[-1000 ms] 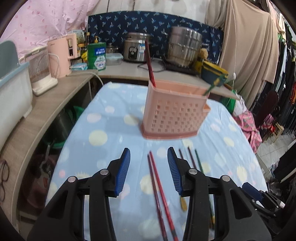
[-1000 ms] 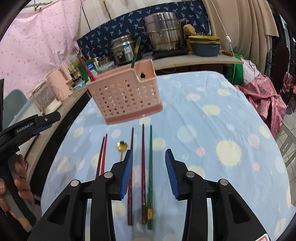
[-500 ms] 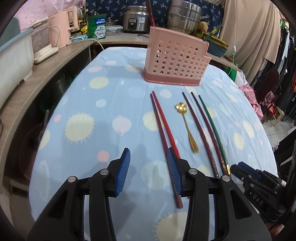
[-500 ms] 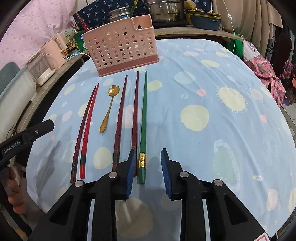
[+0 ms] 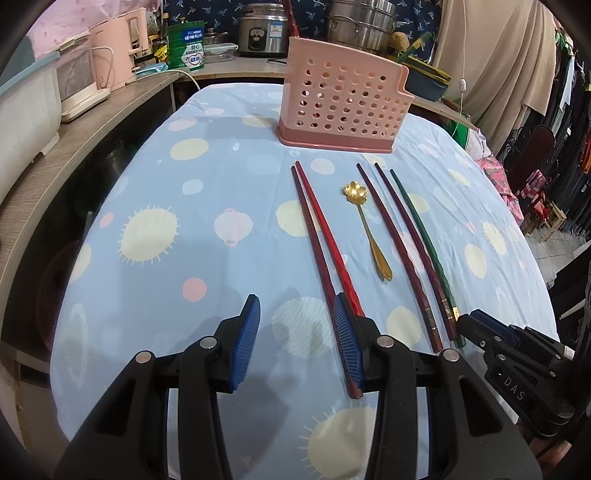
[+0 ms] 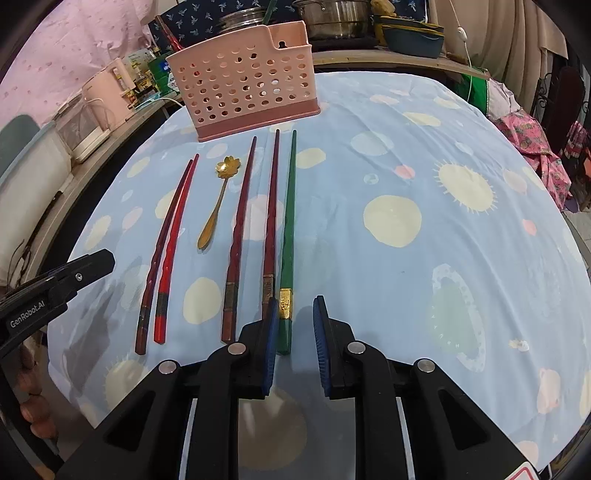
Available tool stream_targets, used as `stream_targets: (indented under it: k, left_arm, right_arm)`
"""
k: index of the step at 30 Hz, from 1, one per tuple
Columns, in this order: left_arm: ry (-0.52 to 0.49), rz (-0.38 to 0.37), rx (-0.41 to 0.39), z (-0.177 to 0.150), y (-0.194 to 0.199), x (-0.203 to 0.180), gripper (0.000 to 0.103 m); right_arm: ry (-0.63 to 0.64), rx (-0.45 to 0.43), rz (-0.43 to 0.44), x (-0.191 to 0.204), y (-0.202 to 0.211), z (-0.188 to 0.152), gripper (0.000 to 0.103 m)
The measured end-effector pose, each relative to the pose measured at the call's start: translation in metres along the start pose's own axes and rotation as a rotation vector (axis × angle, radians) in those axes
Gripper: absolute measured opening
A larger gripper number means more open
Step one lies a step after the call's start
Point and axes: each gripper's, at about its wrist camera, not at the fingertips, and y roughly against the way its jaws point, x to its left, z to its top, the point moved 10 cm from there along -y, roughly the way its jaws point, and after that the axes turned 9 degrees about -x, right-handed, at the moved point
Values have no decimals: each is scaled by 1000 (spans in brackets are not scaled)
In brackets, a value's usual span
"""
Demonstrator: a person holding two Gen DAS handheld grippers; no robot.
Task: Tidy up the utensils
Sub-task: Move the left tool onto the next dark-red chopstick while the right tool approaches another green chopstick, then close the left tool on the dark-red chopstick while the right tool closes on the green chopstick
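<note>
A pink perforated utensil basket (image 5: 343,107) (image 6: 251,96) stands at the far middle of the table. In front of it lie two red chopsticks (image 5: 321,236) (image 6: 173,236), a gold flower-bowl spoon (image 5: 369,229) (image 6: 218,203), two dark maroon chopsticks (image 5: 402,243) (image 6: 255,214) and a green chopstick (image 5: 424,243) (image 6: 290,221). My left gripper (image 5: 295,332) is open and empty at the near ends of the red chopsticks. My right gripper (image 6: 293,325) is open, its jaws on either side of the green chopstick's near end.
The table wears a blue cloth with sun prints (image 5: 166,229) (image 6: 424,221). A counter at the left and back holds a pink kettle (image 5: 122,62), a green tin (image 5: 186,46), a rice cooker (image 5: 262,31) and steel pots (image 5: 364,26). Clothes hang at the right (image 5: 517,55).
Both grippers have drawn back toward the near table edge and tilted down. The utensils now lie in full view ahead. The right gripper's jaws have narrowed around the green chopstick's end.
</note>
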Motion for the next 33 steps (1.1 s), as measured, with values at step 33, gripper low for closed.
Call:
stream_targets:
  k: [33]
  left_arm:
    - [-62, -24, 96, -36, -18, -18, 12]
  right_arm:
    - [15, -15, -9, -4, -6, -7, 10]
